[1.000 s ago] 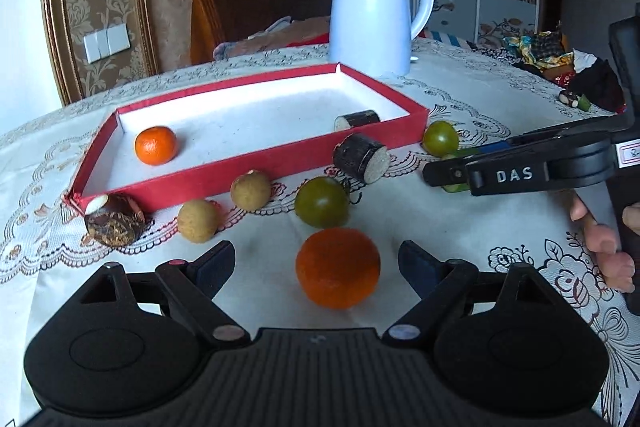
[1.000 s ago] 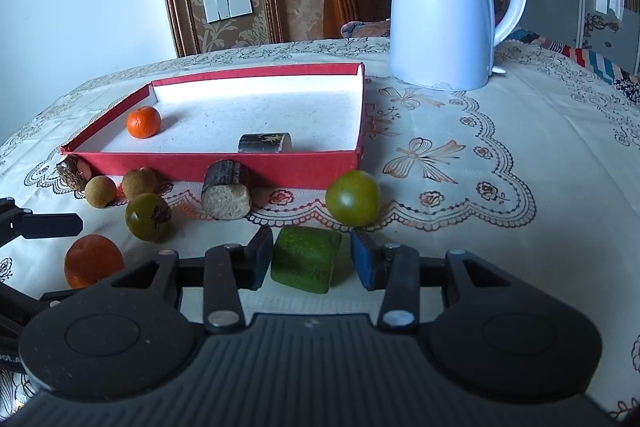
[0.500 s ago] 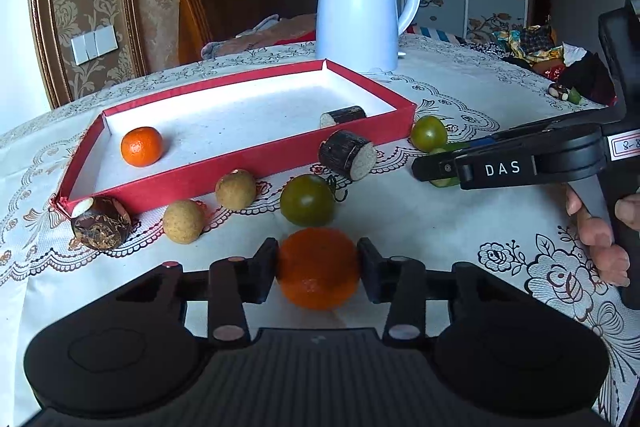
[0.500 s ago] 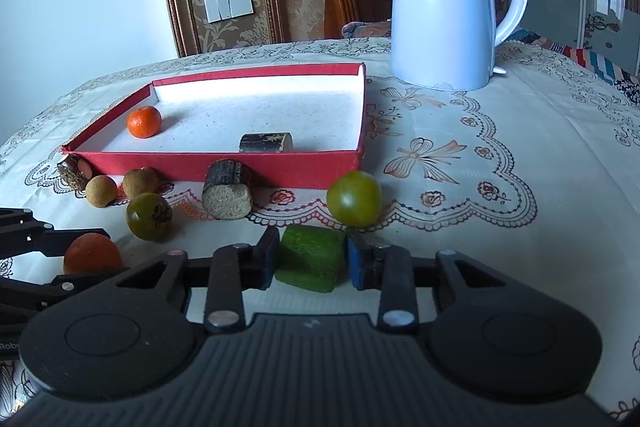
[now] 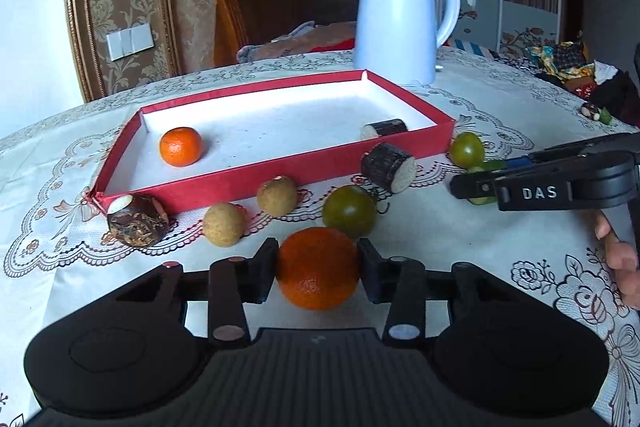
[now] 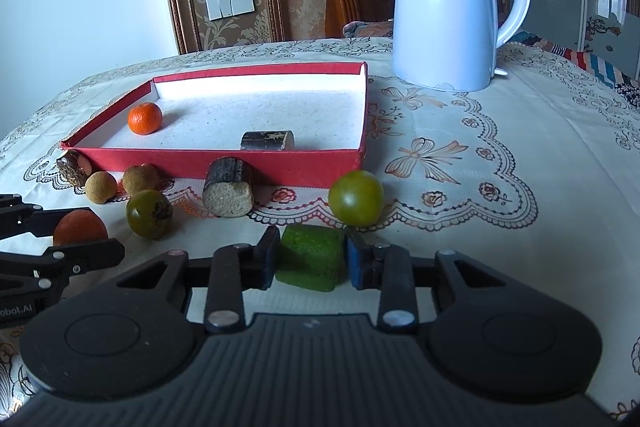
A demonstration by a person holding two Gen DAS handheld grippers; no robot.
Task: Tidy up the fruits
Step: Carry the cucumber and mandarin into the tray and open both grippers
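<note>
A lace-patterned tablecloth covers the table. Near its front edge, the left gripper is clamped on an orange and the right gripper on a green cube. The red tray lies straight beyond both, its long side facing them, 2 pieces inside.

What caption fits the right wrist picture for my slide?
Right gripper shut on a green cube in front of the red tray.

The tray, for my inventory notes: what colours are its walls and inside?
The tray has red walls and a white inside, clearest in the right wrist view.
</note>
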